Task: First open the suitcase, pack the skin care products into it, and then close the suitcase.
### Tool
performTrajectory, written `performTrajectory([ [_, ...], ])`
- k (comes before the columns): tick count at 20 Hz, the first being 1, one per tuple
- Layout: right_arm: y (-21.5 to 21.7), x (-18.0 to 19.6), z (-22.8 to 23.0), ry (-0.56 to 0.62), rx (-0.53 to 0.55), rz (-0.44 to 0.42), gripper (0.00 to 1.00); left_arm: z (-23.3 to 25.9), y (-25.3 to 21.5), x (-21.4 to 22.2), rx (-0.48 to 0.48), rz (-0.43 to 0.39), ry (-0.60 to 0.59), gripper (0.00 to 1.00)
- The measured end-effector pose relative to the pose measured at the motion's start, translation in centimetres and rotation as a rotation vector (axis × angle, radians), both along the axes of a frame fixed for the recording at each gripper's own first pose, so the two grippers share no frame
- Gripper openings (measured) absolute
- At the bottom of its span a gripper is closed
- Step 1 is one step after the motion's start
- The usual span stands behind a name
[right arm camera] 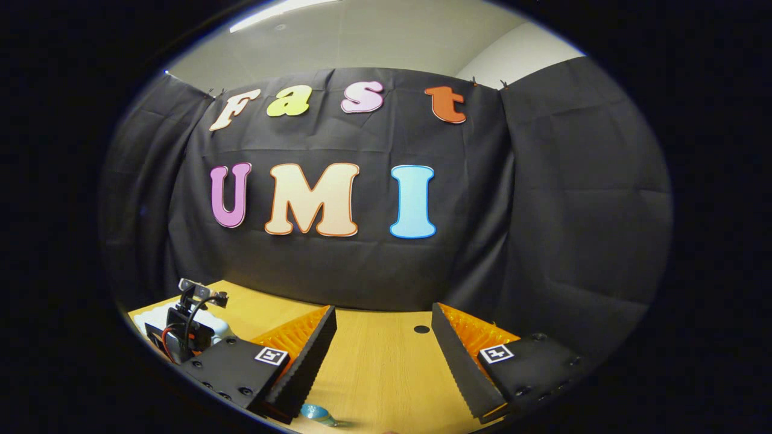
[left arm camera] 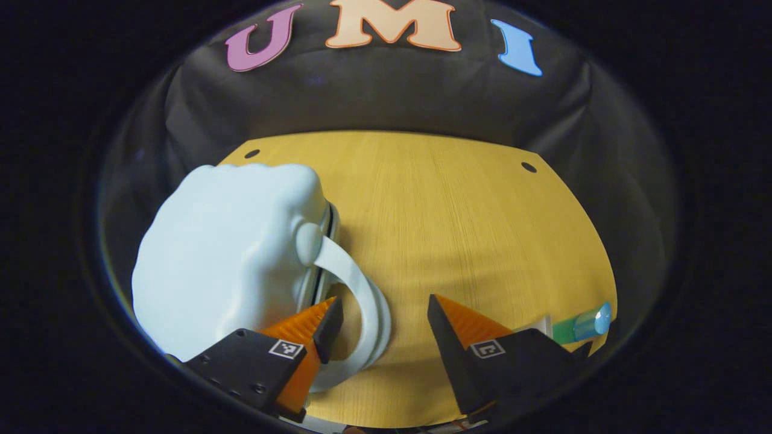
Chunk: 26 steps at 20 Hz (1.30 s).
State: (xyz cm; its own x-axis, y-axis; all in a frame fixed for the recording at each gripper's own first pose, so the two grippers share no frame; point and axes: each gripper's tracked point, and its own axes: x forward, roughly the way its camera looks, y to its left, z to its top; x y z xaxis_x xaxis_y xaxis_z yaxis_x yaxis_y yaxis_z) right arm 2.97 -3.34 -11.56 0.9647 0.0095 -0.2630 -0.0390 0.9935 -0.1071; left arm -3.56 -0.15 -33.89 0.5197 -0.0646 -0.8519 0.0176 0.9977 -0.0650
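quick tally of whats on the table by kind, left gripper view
suitcase, pale blue, shut: 1
skin care tube, green with a clear blue cap, at the table edge: 1
total: 2 things on the table
claws, both open: left claw by the suitcase handle, right claw held above the table

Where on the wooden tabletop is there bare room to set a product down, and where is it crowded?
The wooden tabletop is bare from the pale blue rounded suitcase rightward to the far edge and its two holes. Crowded: near the left gripper, with the suitcase's white loop handle and a green tube with a clear blue cap.
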Motion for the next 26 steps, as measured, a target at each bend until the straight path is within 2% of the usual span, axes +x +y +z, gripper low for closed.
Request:
performTrajectory([
  [1, 0.2, 0.0, 0.0, -0.002, -0.008, 0.008, 0.99, -0.2, -0.3, -0.3, -0.015, -0.008, 0.018, 0.79],
  [3, 0.4, -0.1, 0.3, -0.011, -0.019, 0.018, 0.99, -0.8, 0.7, -0.4, 0.026, -0.006, 0.032, 0.60],
  [4, 0.6, -0.2, 0.3, -0.014, -0.021, 0.022, 0.99, -0.8, 1.4, -0.3, 0.042, -0.007, 0.030, 0.36],
  [5, 0.7, -0.2, 0.4, -0.017, -0.022, 0.025, 0.99, -1.0, 1.6, -0.1, 0.030, 0.003, 0.040, 0.29],
  [6, 0.8, -0.3, 0.4, -0.020, -0.022, 0.029, 0.99, -1.0, 1.4, -0.5, 0.009, 0.014, 0.059, 0.12],
  [9, 1.3, -0.4, 0.8, -0.035, -0.018, 0.041, 0.99, -0.2, 1.2, -0.4, -0.025, 0.021, 0.066, 0.05],
  [11, 1.7, -0.4, 1.1, -0.047, -0.013, 0.052, 0.99, 0.0, 1.6, 0.0, 0.034, -0.002, 0.038, 0.00],
  [13, 2.1, -0.6, 1.3, -0.057, -0.008, 0.065, 0.99, 1.4, 1.8, 0.7, 0.071, -0.043, 0.007, 0.00],
  [19, 4.1, -0.7, 1.9, -0.077, 0.023, 0.102, 0.99, 8.2, 2.0, 0.9, 0.106, -0.073, -0.088, 0.00],
  [26, 8.2, -0.8, 2.0, -0.089, 0.065, 0.151, 1.00, 14.4, 6.2, 1.4, 0.136, -0.056, -0.198, 0.00],
])
